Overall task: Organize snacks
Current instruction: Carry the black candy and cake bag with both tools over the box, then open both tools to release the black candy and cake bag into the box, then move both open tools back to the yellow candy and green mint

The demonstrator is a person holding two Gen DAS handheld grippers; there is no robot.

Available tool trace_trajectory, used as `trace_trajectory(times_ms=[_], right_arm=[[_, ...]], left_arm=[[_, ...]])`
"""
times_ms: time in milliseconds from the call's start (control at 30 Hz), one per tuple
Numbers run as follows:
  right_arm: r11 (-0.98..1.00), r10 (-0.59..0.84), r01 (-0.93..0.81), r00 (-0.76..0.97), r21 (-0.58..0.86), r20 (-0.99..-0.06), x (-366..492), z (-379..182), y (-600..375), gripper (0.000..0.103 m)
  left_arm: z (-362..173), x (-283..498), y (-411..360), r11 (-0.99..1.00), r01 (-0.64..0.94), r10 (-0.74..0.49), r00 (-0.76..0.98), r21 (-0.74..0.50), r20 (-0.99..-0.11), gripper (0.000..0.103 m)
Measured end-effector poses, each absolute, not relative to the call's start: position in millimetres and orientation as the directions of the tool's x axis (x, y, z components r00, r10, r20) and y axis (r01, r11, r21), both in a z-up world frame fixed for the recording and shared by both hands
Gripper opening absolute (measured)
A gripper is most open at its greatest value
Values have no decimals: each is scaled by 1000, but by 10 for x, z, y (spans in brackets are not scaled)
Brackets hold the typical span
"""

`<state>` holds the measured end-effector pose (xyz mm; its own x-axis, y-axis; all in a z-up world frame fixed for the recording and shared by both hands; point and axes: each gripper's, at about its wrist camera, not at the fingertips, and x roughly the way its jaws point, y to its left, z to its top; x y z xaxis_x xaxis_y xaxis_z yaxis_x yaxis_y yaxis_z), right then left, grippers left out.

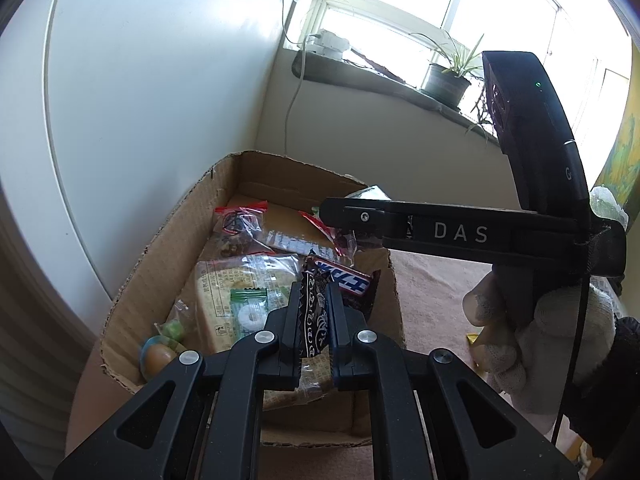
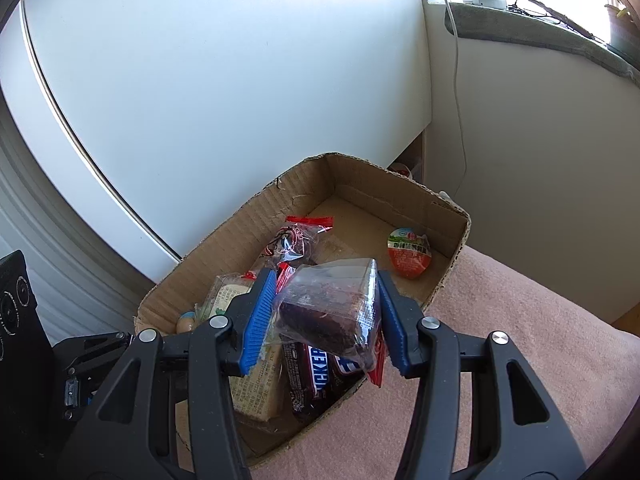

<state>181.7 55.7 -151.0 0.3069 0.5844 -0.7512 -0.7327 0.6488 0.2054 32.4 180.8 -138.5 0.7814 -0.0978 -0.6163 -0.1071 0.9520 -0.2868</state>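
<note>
Over the cardboard box (image 1: pixel 132 280), the left wrist view shows the left hand-held gripper (image 1: pixel 314 320) pinched narrow on a thin dark patterned sachet (image 1: pixel 316 320), held above the snacks already inside. Only the edge of the sachet is caught, so it could slip out early, or drop onto the candy bar (image 1: pixel 348 282) and slide toward the torn front wall. The right hand-held gripper (image 1: pixel 352 232) crosses close above the box, and the two could knock together. Print on the sachet is unreadable, and the box's near corner is hidden by the linkage.

From the right wrist view, the right hand-held gripper (image 2: pixel 326 312) clamps a clear-wrapped dark cake (image 2: pixel 328 312) between blue pads (image 2: pixel 260 320), above the box's near end. The slick wrapper could crumple and the cake tilt free. A sealed jelly cup (image 2: pixel 409 254) sits alone in the far corner. Whatever lies under the cake is hidden, and the left hand-held gripper is mostly cut off at the left edge.
</note>
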Motion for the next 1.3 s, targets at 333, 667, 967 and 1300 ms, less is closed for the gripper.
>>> trace_trajectory(times_ms=[333, 667, 967, 1300], right_arm=[[646, 581, -733, 293, 212, -759, 1832, -1611, 684, 55], [663, 584, -720, 326, 206, -743, 1827, -1527, 593, 78], [678, 589, -705, 351, 208, -728, 1794, -1421, 432, 88], [696, 578, -694, 391, 183, -716, 1646, -1255, 105, 94]], left_arm=[[-1367, 317, 1786, 954, -110, -90, 782, -278, -617, 9], [-1331, 292, 1728, 960, -124, -60, 787, -252, -614, 36], [-1249, 242, 1684, 963, -138, -31, 796, -231, -604, 55], [-1162, 154, 1483, 968, -123, -32, 804, -219, -593, 60]])
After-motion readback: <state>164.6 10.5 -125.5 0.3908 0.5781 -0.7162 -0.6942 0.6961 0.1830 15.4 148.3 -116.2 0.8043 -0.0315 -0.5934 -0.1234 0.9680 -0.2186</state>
